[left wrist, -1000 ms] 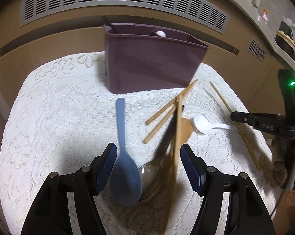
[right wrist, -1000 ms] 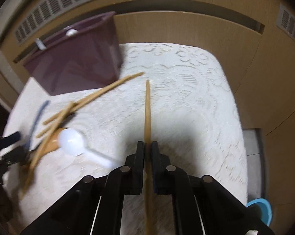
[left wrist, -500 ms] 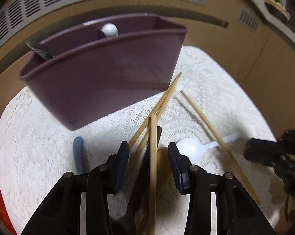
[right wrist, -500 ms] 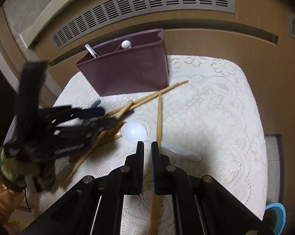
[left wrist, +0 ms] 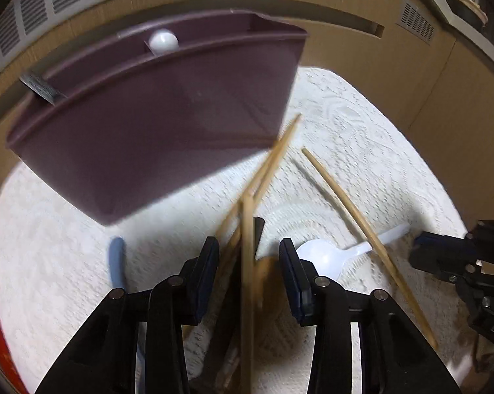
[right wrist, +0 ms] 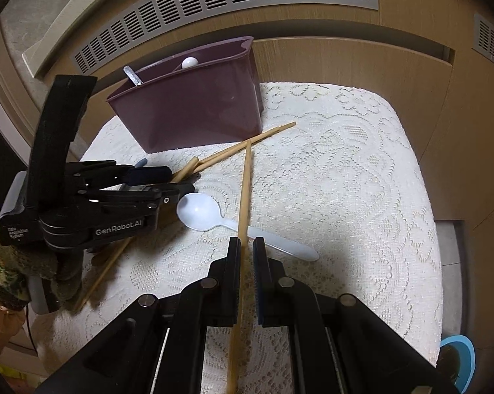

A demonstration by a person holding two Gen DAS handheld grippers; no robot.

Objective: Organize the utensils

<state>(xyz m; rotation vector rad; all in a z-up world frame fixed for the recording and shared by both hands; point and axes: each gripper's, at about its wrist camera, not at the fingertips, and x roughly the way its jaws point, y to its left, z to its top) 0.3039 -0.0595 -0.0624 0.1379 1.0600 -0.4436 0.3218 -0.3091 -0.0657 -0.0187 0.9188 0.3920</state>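
Lace-covered bench [right wrist: 362, 170], most utensils still loose. Purple caddy [right wrist: 194, 108] at far edge holds two items only. Right gripper [right wrist: 245, 259] jaws pinching chopstick [right wrist: 245, 190]. Left gripper [left wrist: 248, 262] jaws closing around mid-bench pile, chopstick and dark handle between them, pads not pressing. White spoon [right wrist: 201, 213], blue spoon [left wrist: 117, 259] remain.

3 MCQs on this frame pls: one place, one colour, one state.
1. The white spoon with its bowl showing lies:
A. on the lace cloth
B. in the holder
C. on the floor

2. The holder is:
A. green
B. purple
C. white

3. The right gripper is:
A. open and empty
B. shut on the white spoon
C. shut on a chopstick

Answers:
1. A: the white spoon lies flat on the lace cloth.
2. B: the holder has dark purple walls.
3. C: the right gripper has its fingers clamped on a chopstick that sticks out ahead.
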